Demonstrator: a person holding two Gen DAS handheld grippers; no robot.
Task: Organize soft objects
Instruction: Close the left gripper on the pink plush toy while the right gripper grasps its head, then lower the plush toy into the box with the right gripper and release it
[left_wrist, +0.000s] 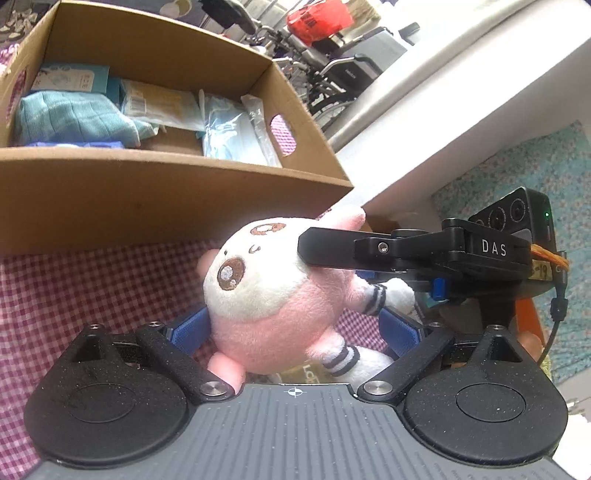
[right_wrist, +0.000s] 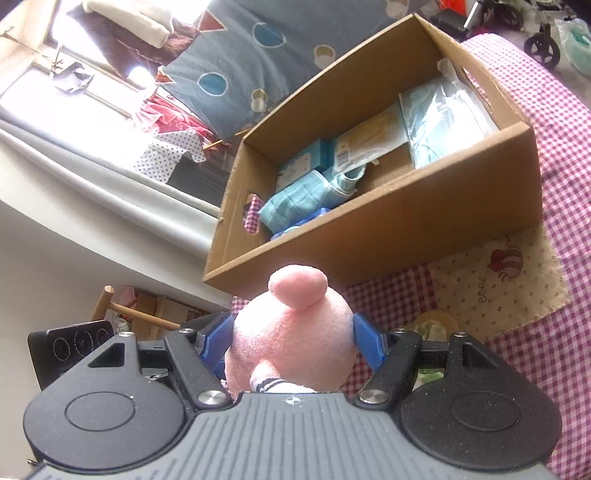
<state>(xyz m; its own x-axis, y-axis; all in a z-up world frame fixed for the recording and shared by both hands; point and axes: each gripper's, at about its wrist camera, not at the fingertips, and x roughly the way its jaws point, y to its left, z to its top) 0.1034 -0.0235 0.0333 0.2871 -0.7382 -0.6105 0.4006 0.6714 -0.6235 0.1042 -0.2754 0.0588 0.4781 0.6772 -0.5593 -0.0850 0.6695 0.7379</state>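
Observation:
A pink and white plush toy (left_wrist: 273, 291) with brown eyes is held in front of an open cardboard box (left_wrist: 155, 192). My left gripper (left_wrist: 291, 332) has its blue pads on both sides of the toy's body. My right gripper (right_wrist: 291, 339) is shut on the same plush toy (right_wrist: 291, 332) from the other side; it also shows in the left wrist view (left_wrist: 388, 254) pressing on the toy's head. The box (right_wrist: 406, 229) holds a folded teal cloth (right_wrist: 299, 201), plastic-wrapped packs (right_wrist: 443, 118) and a small blue carton (left_wrist: 74, 79).
The box stands on a pink checked cloth (right_wrist: 554, 350). A beige patterned cloth (right_wrist: 498, 288) lies beside the box. A white ledge (left_wrist: 461, 110) rises to the right in the left wrist view. Wheelchairs (left_wrist: 332, 74) stand behind.

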